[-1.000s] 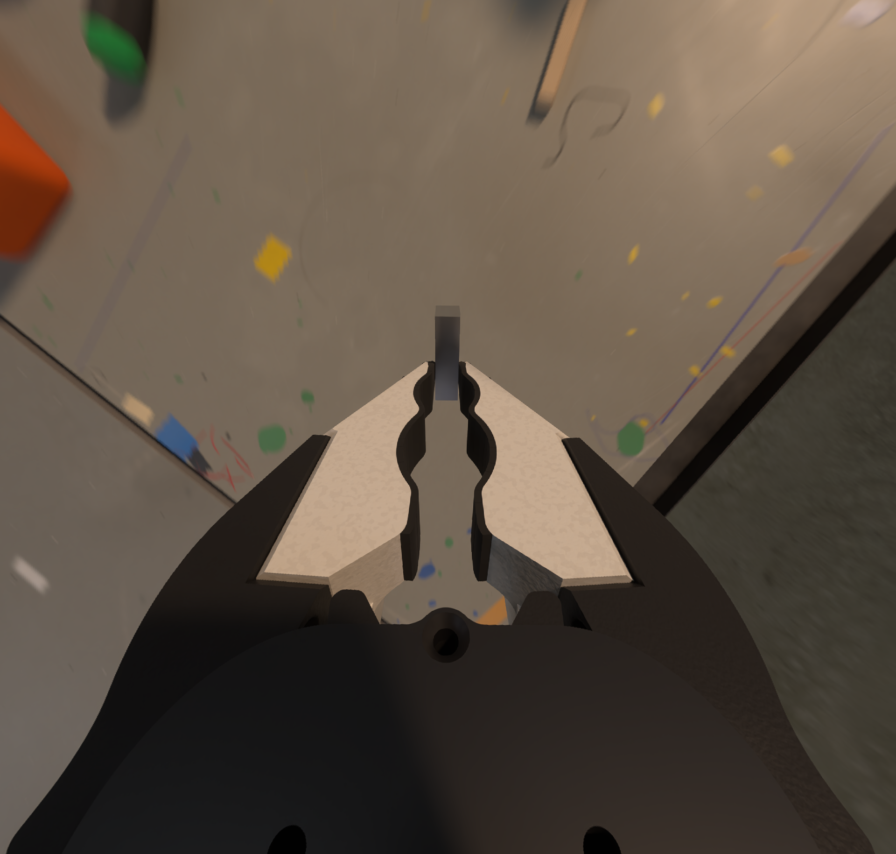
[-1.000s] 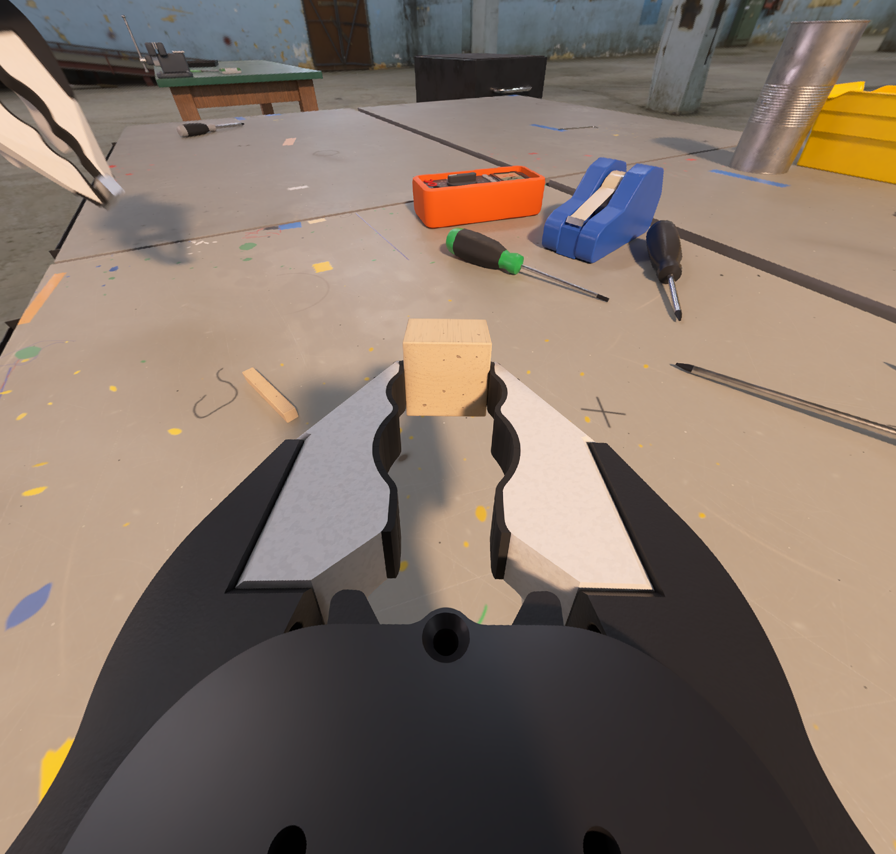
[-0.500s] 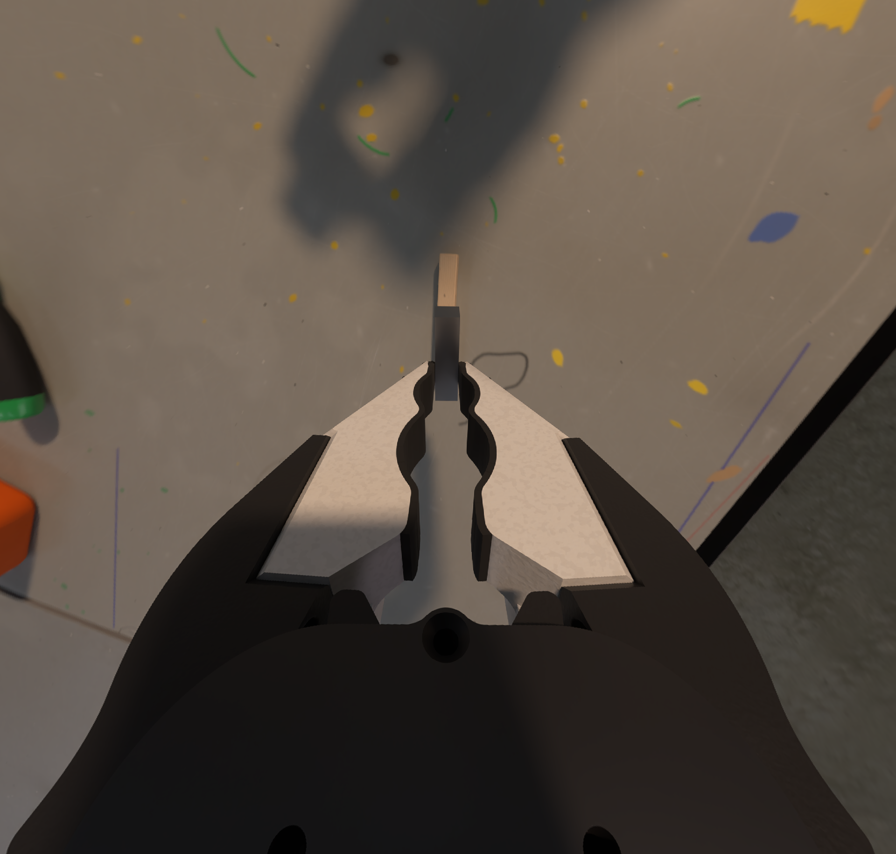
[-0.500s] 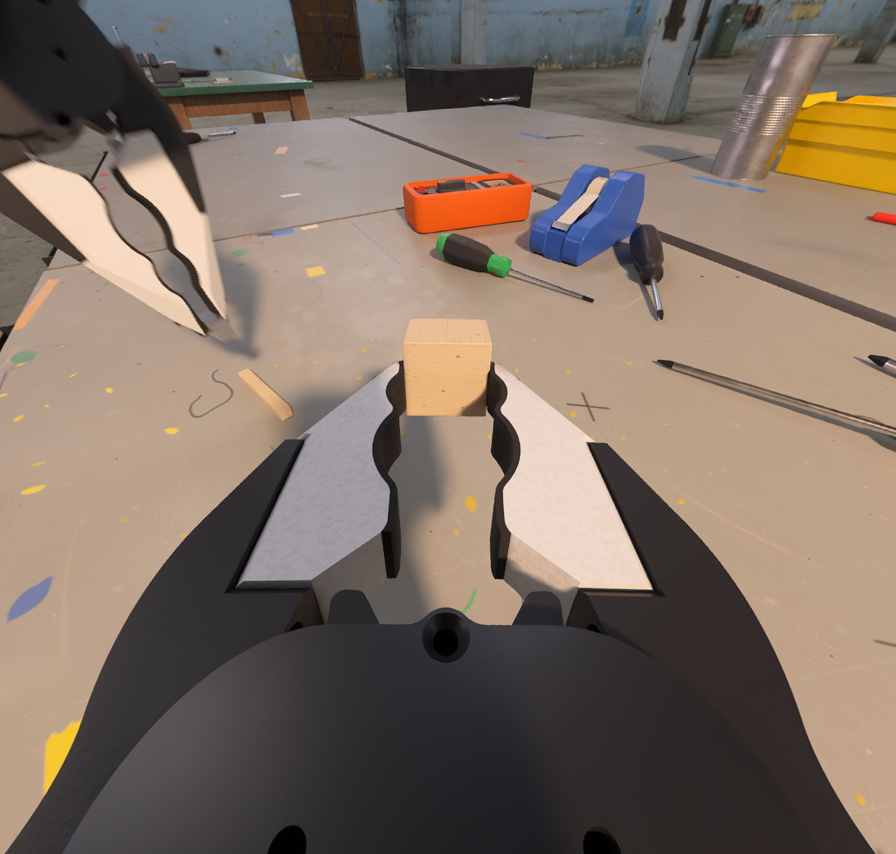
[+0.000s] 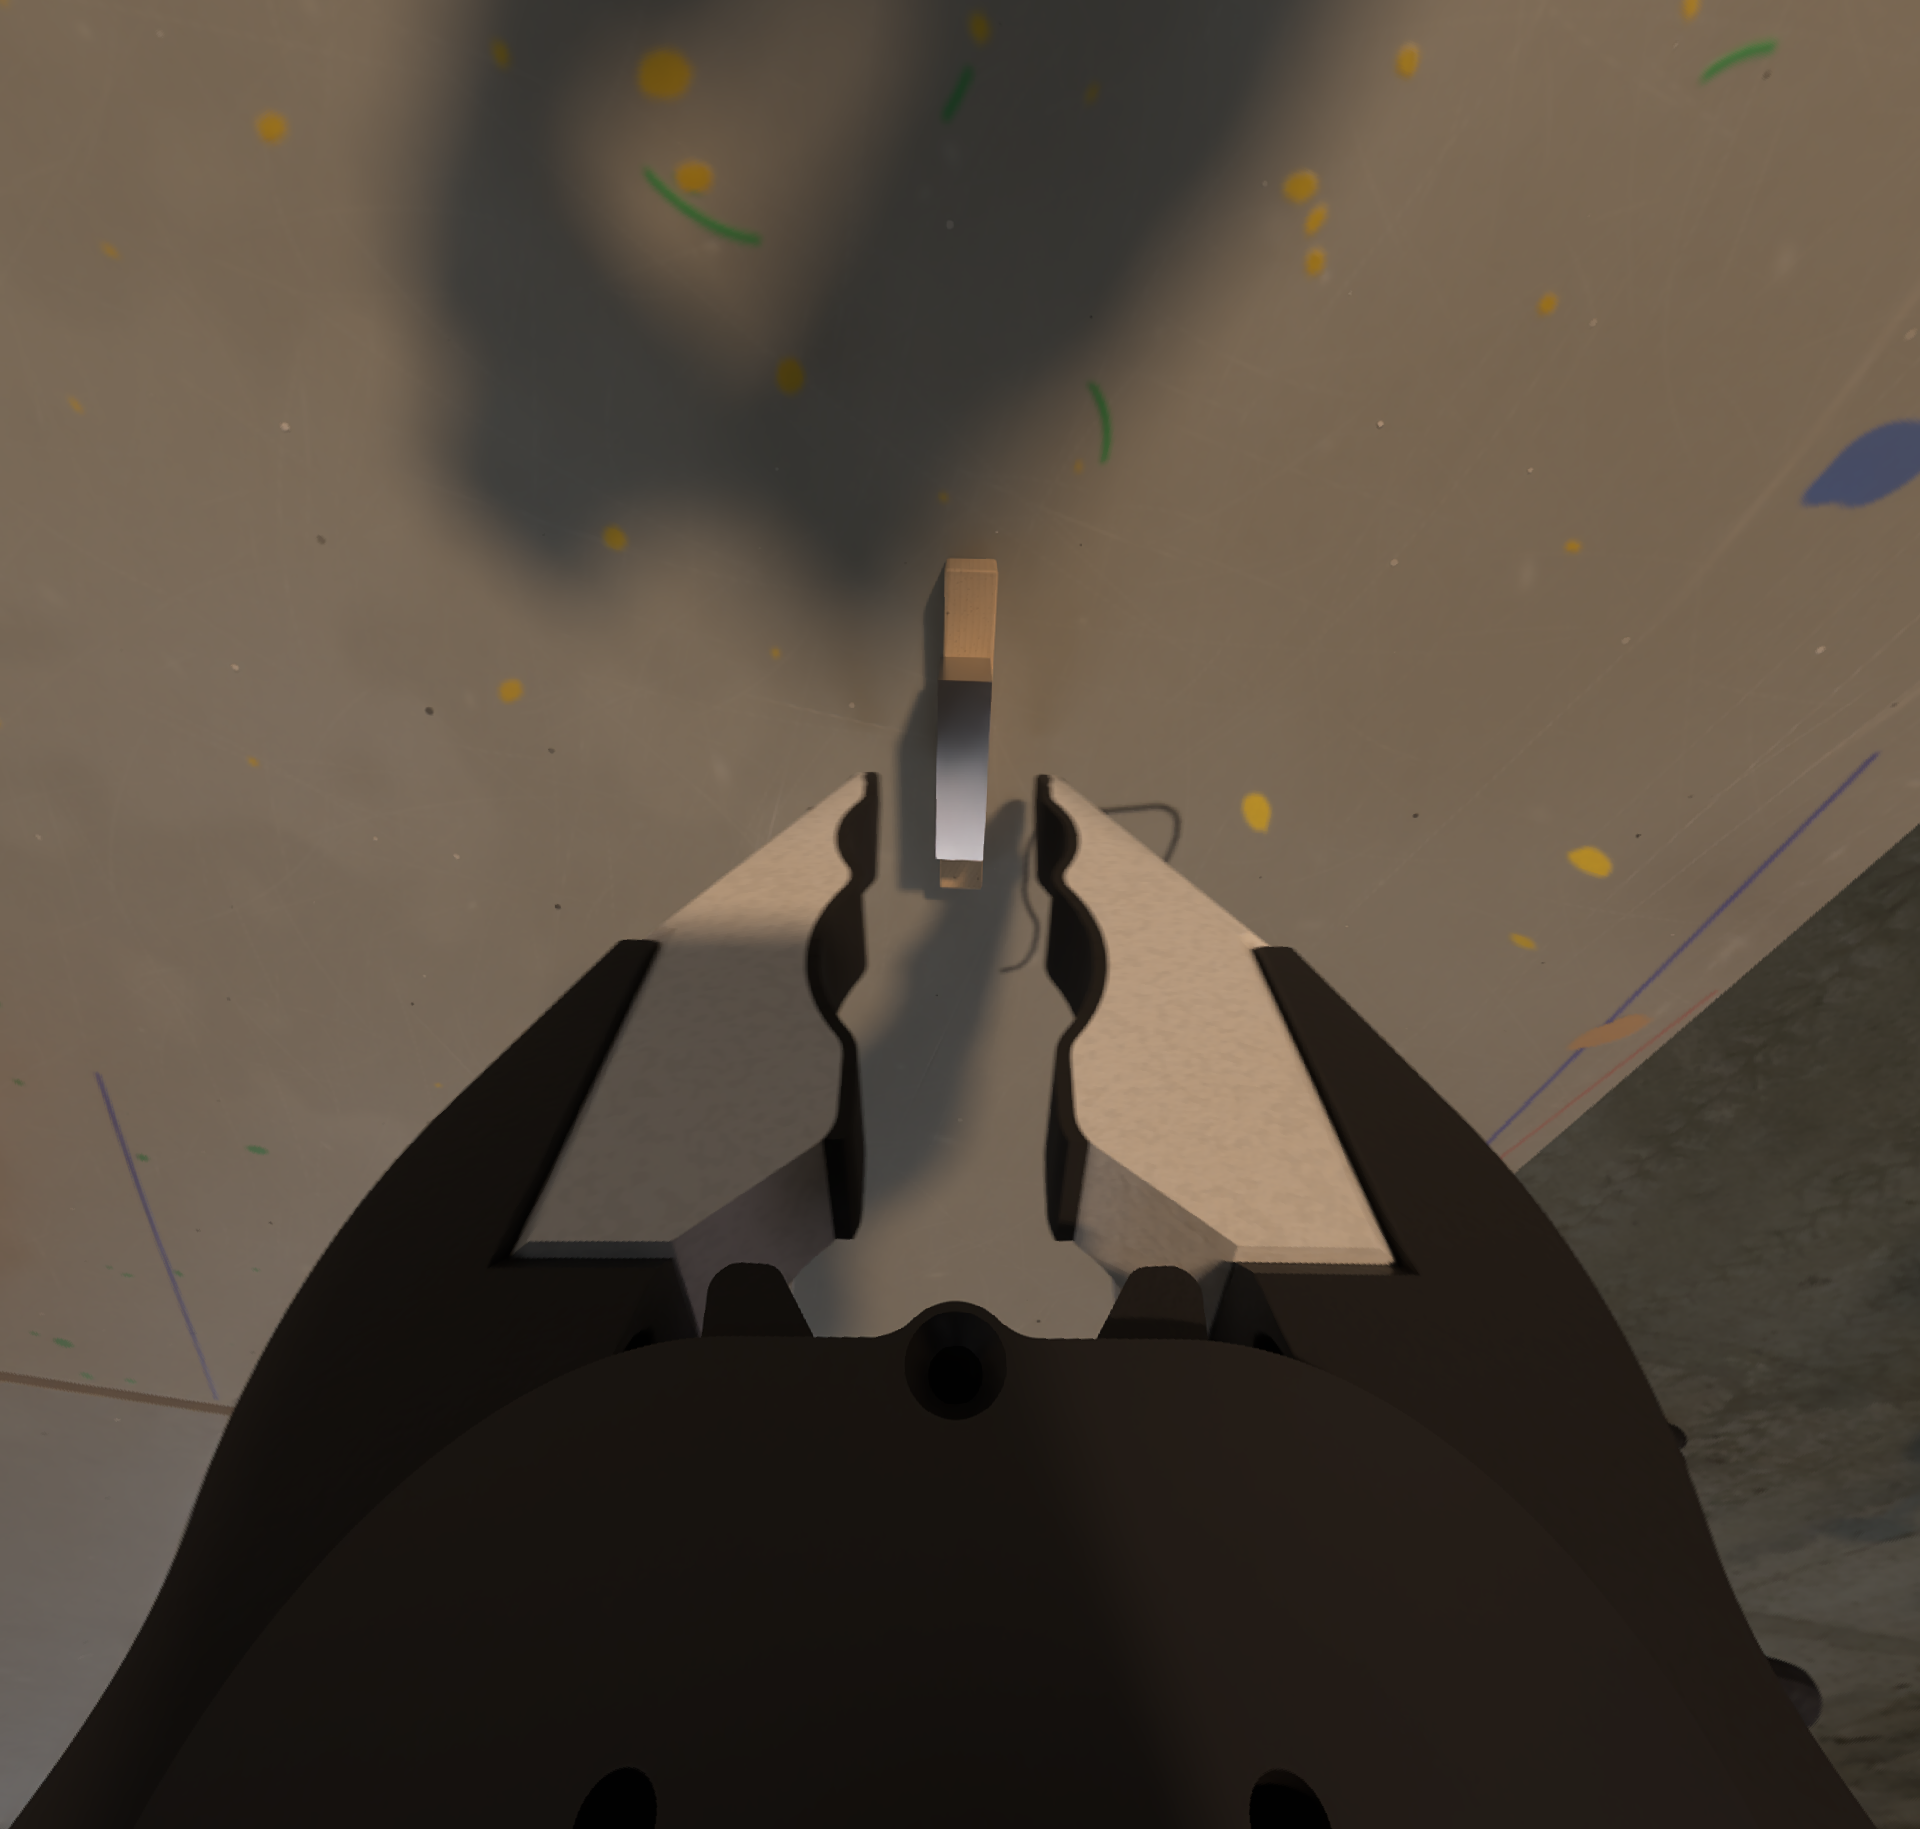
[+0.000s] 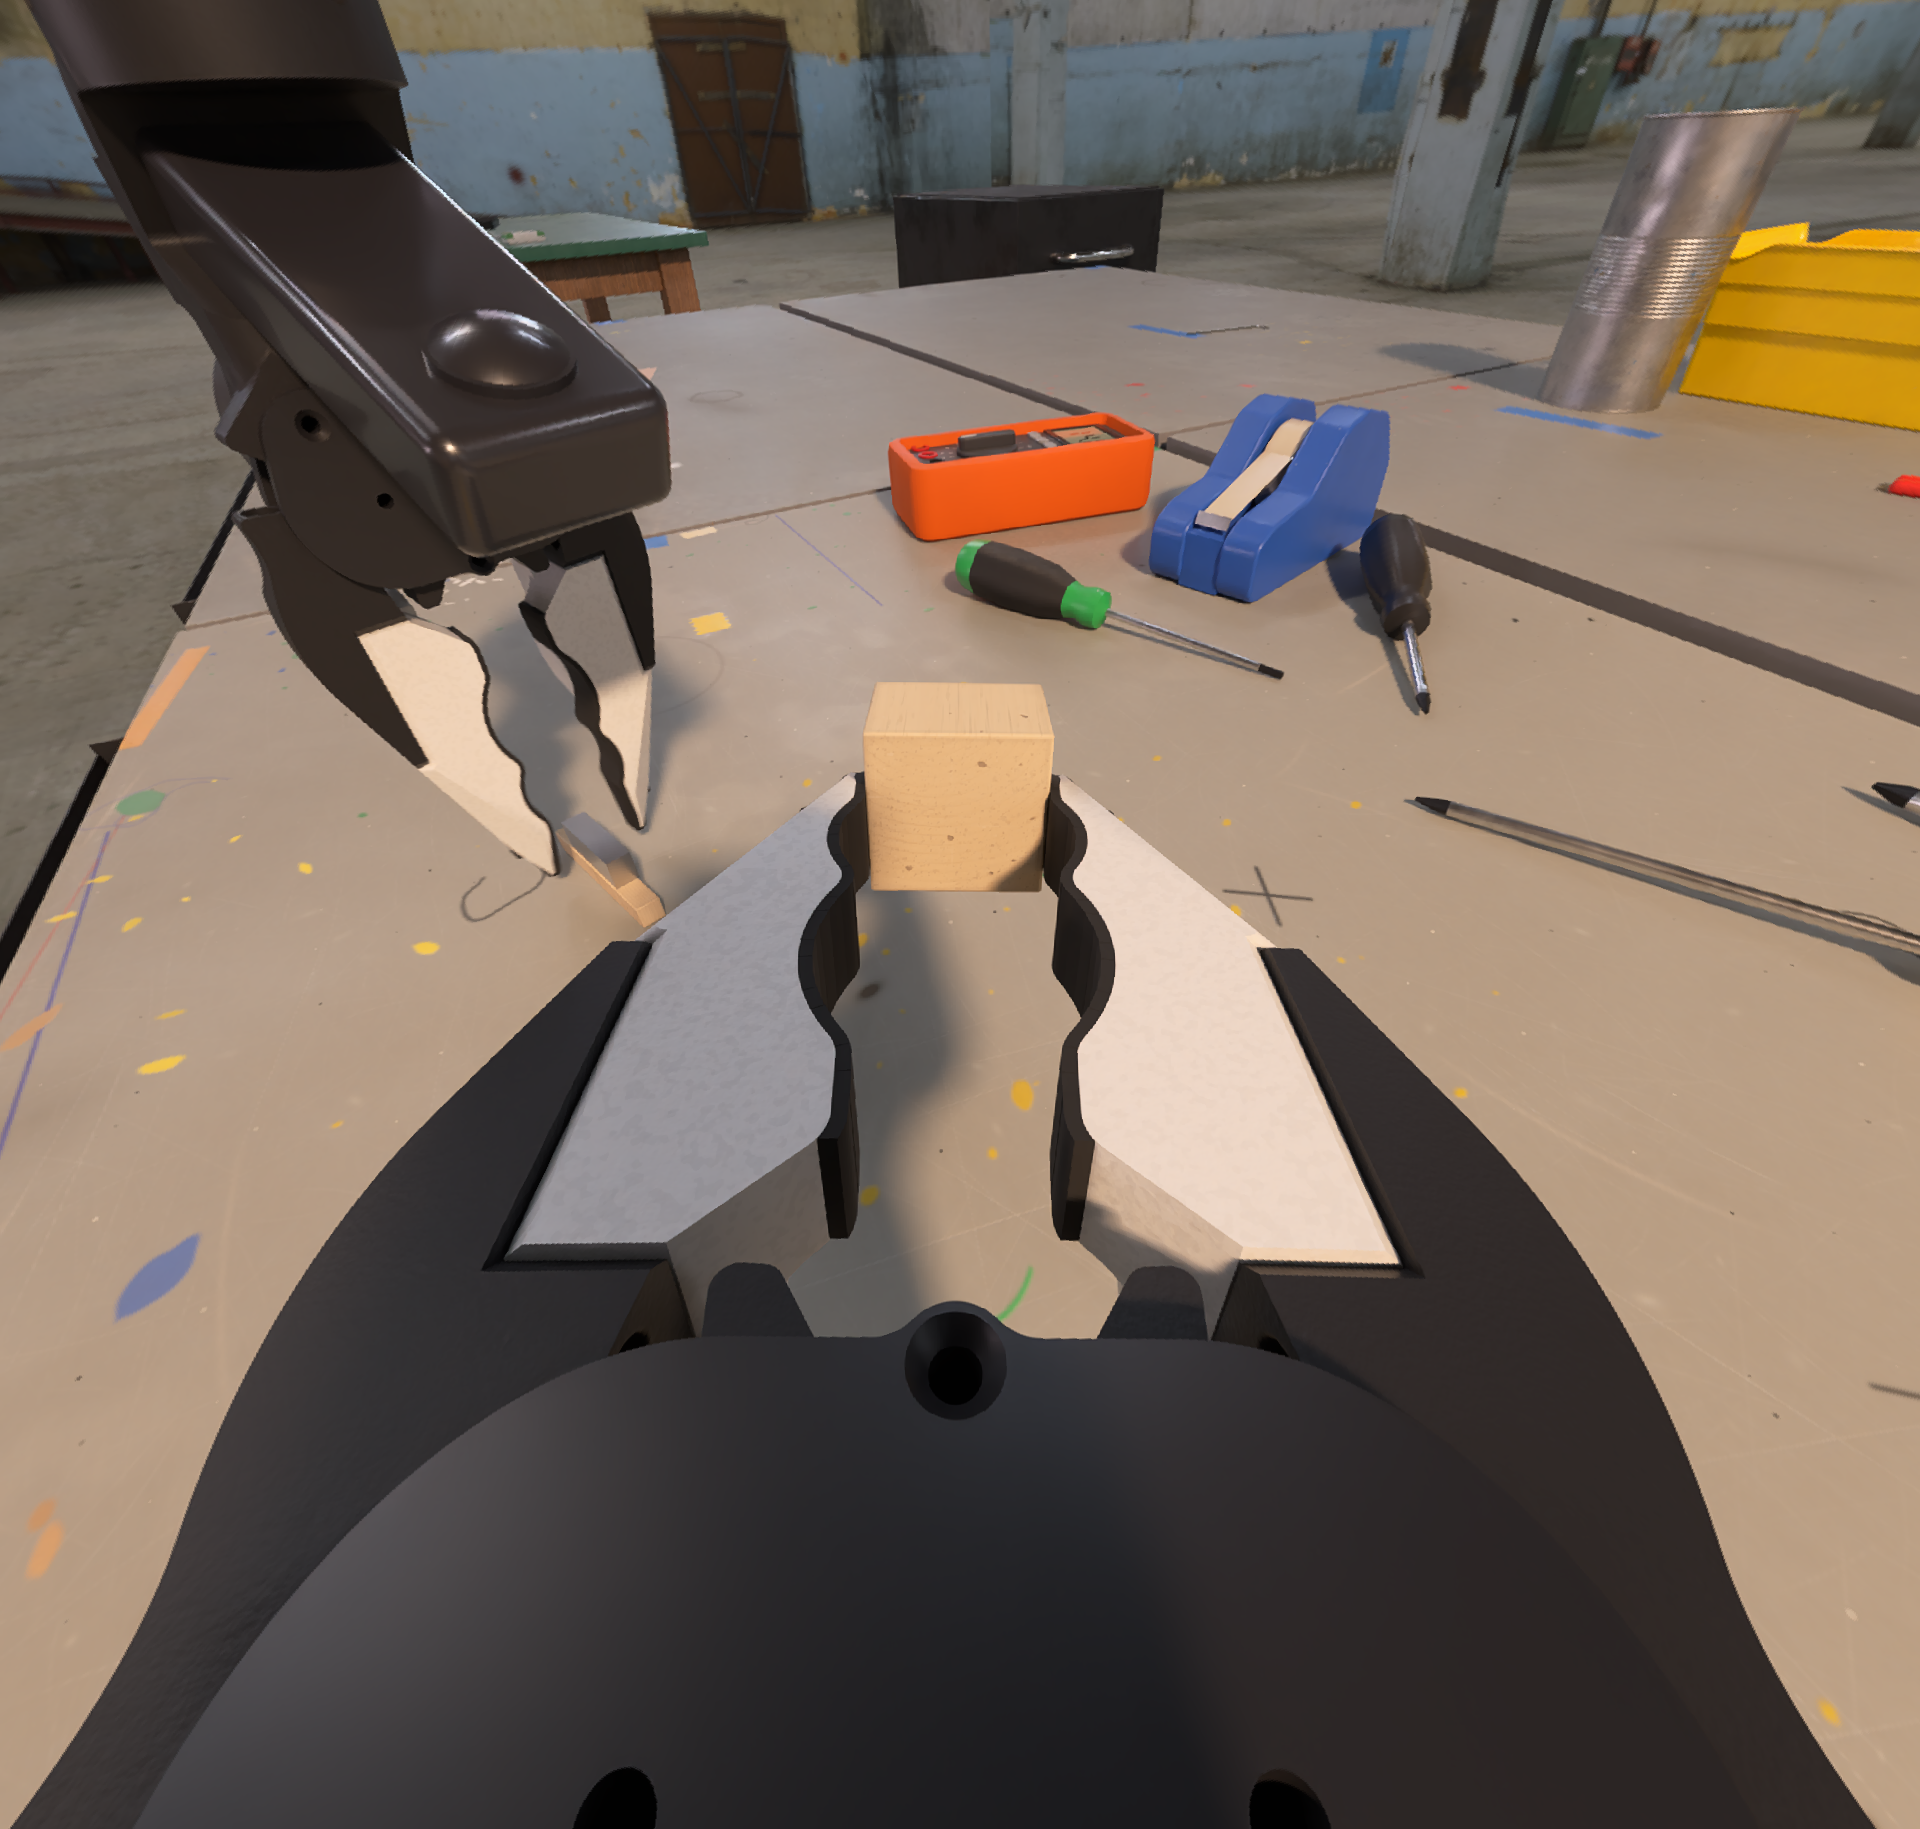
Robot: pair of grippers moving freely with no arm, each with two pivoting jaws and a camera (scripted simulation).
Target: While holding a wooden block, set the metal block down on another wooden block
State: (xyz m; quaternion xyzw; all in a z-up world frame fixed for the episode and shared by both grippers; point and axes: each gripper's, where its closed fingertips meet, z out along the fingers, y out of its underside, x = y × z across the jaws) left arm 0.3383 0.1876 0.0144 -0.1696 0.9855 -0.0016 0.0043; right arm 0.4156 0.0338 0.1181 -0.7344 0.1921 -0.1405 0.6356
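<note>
Left gripper (image 5: 956,792): our black two-finger tongs with pale pads stand parted, holding nothing; the fingers straddle the stack without touching it.
Left gripper, far view: from the right wrist view the same tool (image 6: 592,823) tilts down over the bench, tips just beside the stack.
Right gripper (image 6: 956,792): clenched on the pale cube-shaped wooden block (image 6: 956,787), pinched at the fingertips and carried clear of the bench.
Metal block: the thin grey strip of shiny metal (image 5: 961,777) lies flat on the slim light-wood slat (image 5: 969,610); wood shows beyond both of its ends.
Same stack, right view: the metal strip (image 6: 597,839) sits on the slat (image 6: 634,891), beside a dark curled scribble on the grey speckled bench top (image 6: 312,1104).
Step in hand: we judge the placing done and the release made, so what remains is to back off.
How to do it well: we should draw the left gripper straight back along its fingers, jaws kept wide, so neither pad brushes the strip.
Risk: the slat is narrow; a sideways nudge could slide the metal off.
Right side: we hold the squeeze on the cube steady and avoid drifting toward the stack.
Farther out: an orange tray (image 6: 1023,475), a green-ended screwdriver (image 6: 1039,590) and a blue tape dispenser (image 6: 1273,501) lie well apart.
</note>
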